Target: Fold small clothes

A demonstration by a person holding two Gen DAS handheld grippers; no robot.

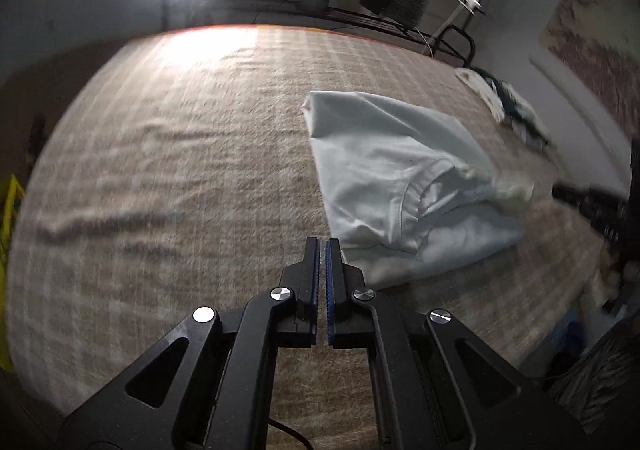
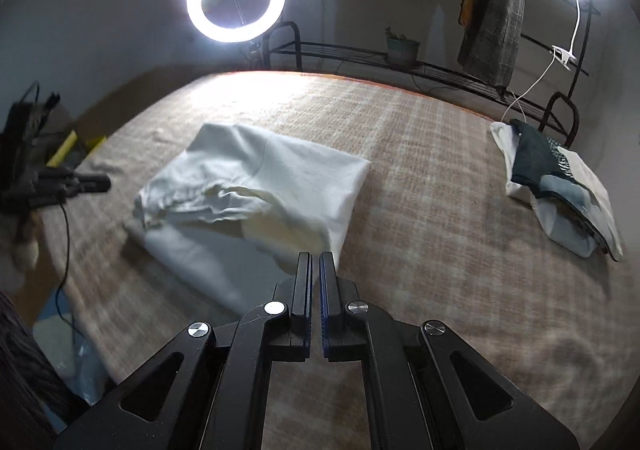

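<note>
White garment (image 2: 256, 190) folded, just beyond closed jaws.

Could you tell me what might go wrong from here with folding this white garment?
Both the left gripper and the right gripper are shut and empty near the white garment, so they may push rather than pinch it. Its bunched, loose flap could unfold. Any grab might also catch the wrinkled checked blanket underneath.

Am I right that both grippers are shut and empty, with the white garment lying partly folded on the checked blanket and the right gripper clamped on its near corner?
Not quite. The right gripper is shut on nothing; the right wrist view shows the white garment beyond its tips, not clamped. The rest holds.
</note>
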